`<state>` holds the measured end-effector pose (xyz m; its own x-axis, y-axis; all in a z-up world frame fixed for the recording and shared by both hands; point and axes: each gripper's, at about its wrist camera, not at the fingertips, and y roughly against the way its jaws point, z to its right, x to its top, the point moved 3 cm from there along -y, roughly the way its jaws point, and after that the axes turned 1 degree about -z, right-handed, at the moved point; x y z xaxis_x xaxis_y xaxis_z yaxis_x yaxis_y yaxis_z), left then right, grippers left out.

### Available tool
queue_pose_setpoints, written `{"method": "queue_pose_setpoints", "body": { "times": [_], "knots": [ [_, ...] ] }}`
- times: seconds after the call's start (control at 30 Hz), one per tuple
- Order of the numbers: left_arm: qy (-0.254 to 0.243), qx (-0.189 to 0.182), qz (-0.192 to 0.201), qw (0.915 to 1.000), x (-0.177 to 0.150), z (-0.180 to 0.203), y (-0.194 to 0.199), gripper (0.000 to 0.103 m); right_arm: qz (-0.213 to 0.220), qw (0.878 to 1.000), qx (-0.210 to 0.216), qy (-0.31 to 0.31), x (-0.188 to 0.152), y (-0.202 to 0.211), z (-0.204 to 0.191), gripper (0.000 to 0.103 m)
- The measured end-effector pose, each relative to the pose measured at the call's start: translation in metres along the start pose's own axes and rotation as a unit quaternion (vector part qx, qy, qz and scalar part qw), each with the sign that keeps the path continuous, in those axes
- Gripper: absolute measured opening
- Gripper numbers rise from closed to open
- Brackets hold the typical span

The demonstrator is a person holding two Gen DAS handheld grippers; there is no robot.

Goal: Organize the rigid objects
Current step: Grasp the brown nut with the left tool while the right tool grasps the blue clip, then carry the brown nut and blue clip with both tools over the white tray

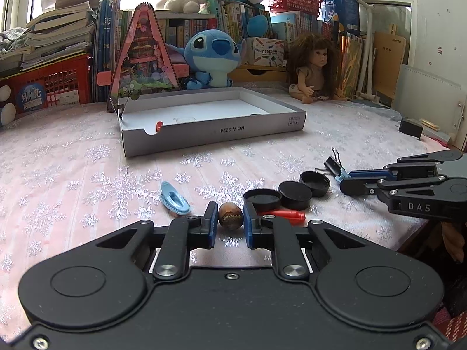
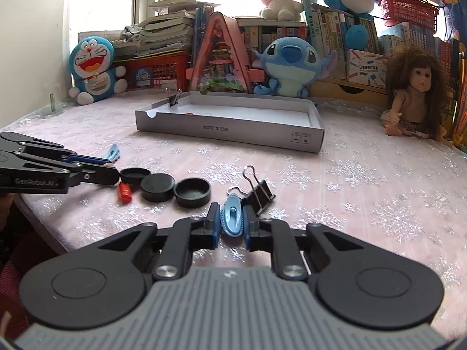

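My left gripper (image 1: 230,206) is shut on a brown oval object (image 1: 230,217) that rests on the pink snowflake cloth. In the right wrist view, my right gripper (image 2: 231,207) is shut on a light blue hair clip (image 2: 232,218), beside a black binder clip (image 2: 259,194). A second blue hair clip (image 1: 174,201) lies left of the left gripper. Three black round caps (image 1: 294,194) and a red piece (image 1: 287,214) lie between the two grippers. The grey shallow box (image 1: 219,129) stands open farther back.
A binder clip (image 2: 174,99) is clipped on the box's far left corner, and something red (image 1: 159,127) shows inside the box. Plush toys, a doll (image 2: 414,93), a triangular toy house (image 1: 143,55), red crates and books line the back. The table edge (image 2: 41,213) drops off near me.
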<state>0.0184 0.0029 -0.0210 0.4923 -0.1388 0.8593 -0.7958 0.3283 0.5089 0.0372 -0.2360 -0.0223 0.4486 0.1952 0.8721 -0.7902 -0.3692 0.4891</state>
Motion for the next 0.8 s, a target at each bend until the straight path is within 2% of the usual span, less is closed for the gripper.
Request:
{"method": "queue_pose_setpoints", "body": {
  "times": [0.43,0.8],
  "knots": [
    [0.023,0.025,0.003,0.9994,0.025,-0.008,-0.002,0.017,0.020,1.000,-0.018,-0.013,0.017,0.000,0.008,0.020],
    [0.068,0.034,0.002,0.9971,0.055,-0.026,-0.009,0.017,0.033,0.999,-0.030,-0.031,0.037,-0.003,0.018,0.020]
  ]
}}
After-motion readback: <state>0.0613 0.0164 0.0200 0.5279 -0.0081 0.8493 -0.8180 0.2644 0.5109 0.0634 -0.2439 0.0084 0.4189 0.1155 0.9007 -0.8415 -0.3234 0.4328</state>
